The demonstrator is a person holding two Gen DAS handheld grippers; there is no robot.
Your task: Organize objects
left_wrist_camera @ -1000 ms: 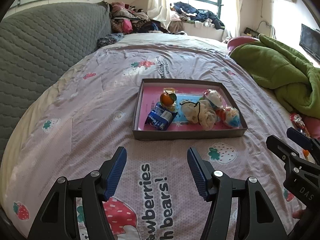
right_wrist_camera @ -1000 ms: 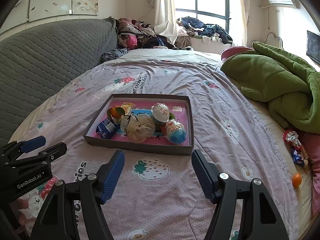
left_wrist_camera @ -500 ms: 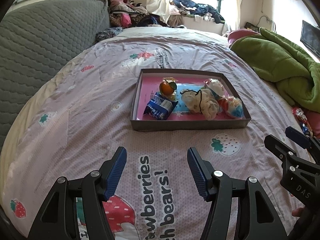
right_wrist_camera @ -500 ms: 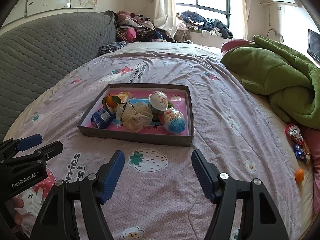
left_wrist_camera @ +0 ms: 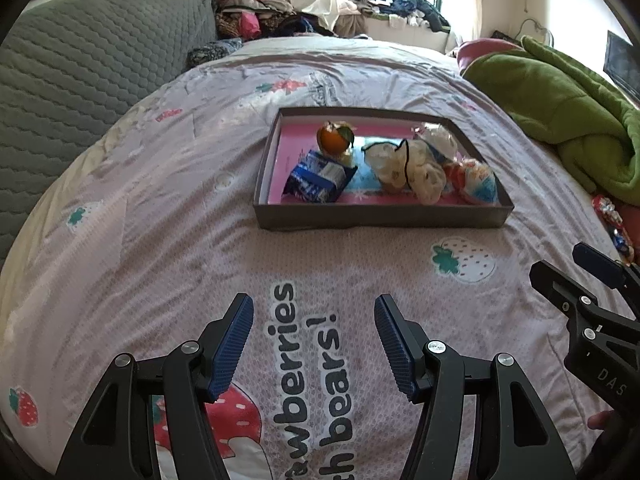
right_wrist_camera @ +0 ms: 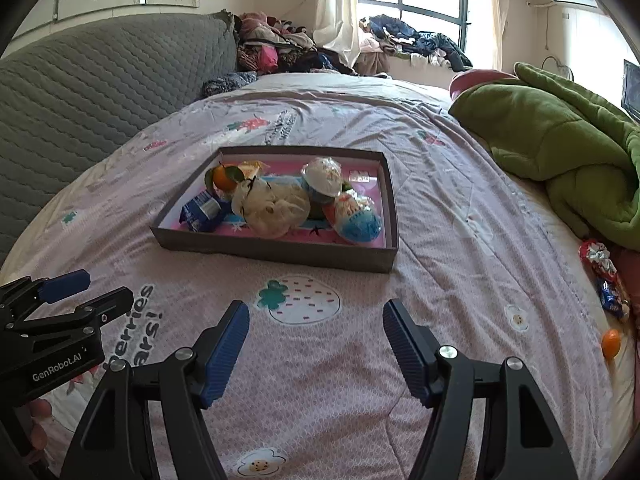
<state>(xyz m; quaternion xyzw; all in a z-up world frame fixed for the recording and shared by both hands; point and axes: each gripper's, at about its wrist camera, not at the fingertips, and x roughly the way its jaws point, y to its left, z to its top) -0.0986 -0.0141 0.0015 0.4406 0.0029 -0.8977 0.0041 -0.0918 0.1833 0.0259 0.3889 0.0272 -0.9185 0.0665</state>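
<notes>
A shallow grey box [left_wrist_camera: 380, 218] with a pink floor sits mid-bed, also in the right wrist view [right_wrist_camera: 280, 250]. It holds an orange [left_wrist_camera: 334, 138], a blue snack packet [left_wrist_camera: 318, 178], a cream pouch [left_wrist_camera: 408, 166] and wrapped toy eggs [left_wrist_camera: 476, 180]. My left gripper [left_wrist_camera: 314, 340] is open and empty, well short of the box. My right gripper [right_wrist_camera: 316, 344] is open and empty, also short of the box. A small orange egg [right_wrist_camera: 611, 342] and candy wrappers [right_wrist_camera: 600, 266] lie loose at the bed's right edge.
A green blanket [right_wrist_camera: 560, 136] is heaped on the right. A grey quilted headboard [right_wrist_camera: 100, 80] rises on the left. Clothes [right_wrist_camera: 280, 48] pile at the far end under the window. The bedspread [right_wrist_camera: 440, 208] is lilac with strawberry prints.
Both cameras have tilted or shifted slightly, so the box sits a little higher in the views. Both grippers stay open and empty.
</notes>
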